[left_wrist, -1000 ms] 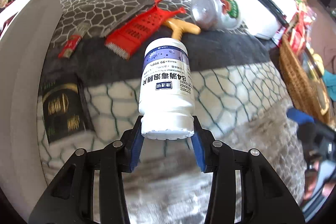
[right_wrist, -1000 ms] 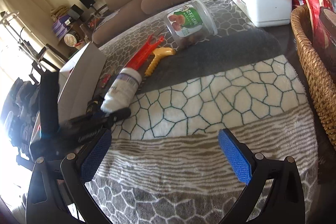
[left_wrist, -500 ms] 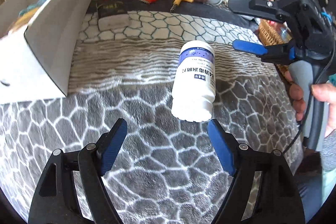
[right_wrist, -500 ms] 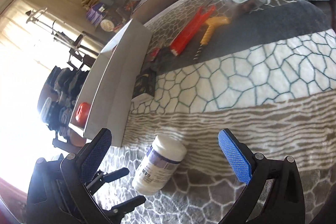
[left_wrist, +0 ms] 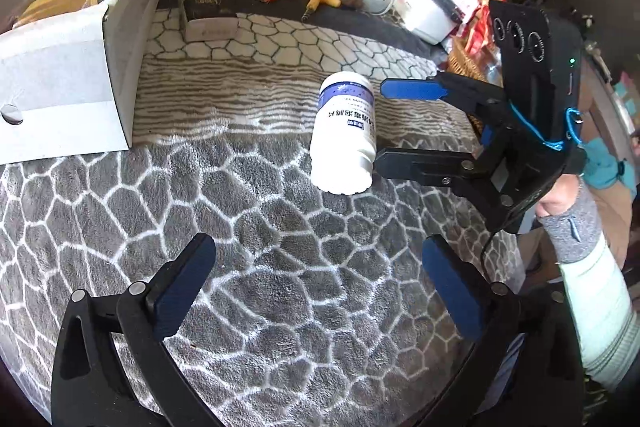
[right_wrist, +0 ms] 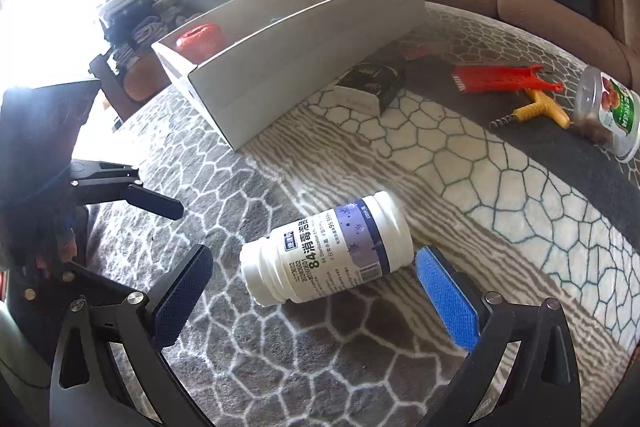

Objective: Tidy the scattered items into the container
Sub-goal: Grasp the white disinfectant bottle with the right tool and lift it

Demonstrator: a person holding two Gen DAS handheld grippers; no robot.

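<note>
Left wrist view: your left gripper (left_wrist: 316,291) is empty at bottom centre, jaws opening wide, nothing between them. The white bottle (left_wrist: 346,135) lies on its side on the patterned blanket (left_wrist: 120,203), centre frame, well short of the white box (left_wrist: 64,83) at upper left. Your right gripper (left_wrist: 384,125) reaches in from the right, fingers apart, just beside the bottle, not clamped. In the right wrist view the bottle (right_wrist: 328,253) sits between the blue pads (right_wrist: 448,299), no contact visible.

Step looks like a handover: bottle set down, right side lining up the pick. Next move probably calls for you to straddle the body, close, then carry to the box.

Label reads "84" plus Chinese characters, "2024", "99.999%"; small print unreadable. The far jar (right_wrist: 612,111) has a green label, too small to read.
</note>
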